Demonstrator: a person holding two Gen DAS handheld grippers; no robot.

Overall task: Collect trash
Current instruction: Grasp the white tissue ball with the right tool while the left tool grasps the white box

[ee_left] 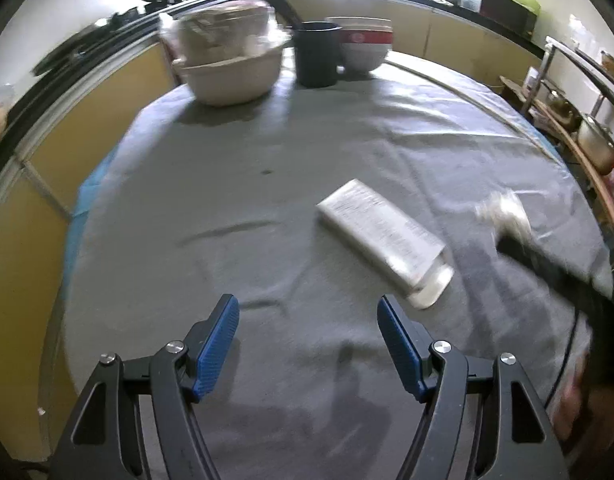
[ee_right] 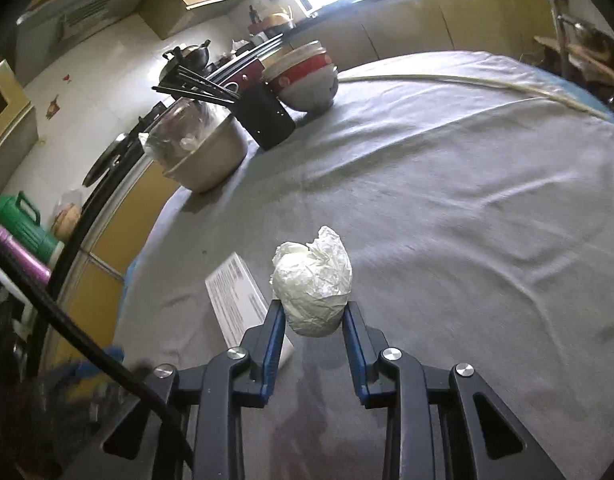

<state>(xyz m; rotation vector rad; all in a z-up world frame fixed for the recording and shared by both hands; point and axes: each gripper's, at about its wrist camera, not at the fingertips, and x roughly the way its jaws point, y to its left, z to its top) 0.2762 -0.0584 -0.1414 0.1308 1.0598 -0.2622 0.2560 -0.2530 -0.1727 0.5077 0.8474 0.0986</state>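
Observation:
My right gripper (ee_right: 313, 308) is shut on a crumpled white paper ball (ee_right: 313, 280) and holds it above the grey tablecloth (ee_right: 447, 200). In the left wrist view the ball (ee_left: 503, 210) is a blur at the right, at the tip of the right gripper's dark arm. A flat white printed carton (ee_left: 381, 236) lies on the cloth, ahead and to the right of my left gripper (ee_left: 309, 312), which is open and empty. The carton (ee_right: 233, 296) also lies just left of my right gripper.
At the table's far edge stand a beige bowl stack (ee_left: 231, 60) with a plastic bag, a black cup (ee_left: 317, 54) with chopsticks, and red-and-white bowls (ee_left: 363, 44). Yellow cabinets (ee_left: 47, 152) run along the left. A metal rack (ee_left: 579, 112) with a pot stands right.

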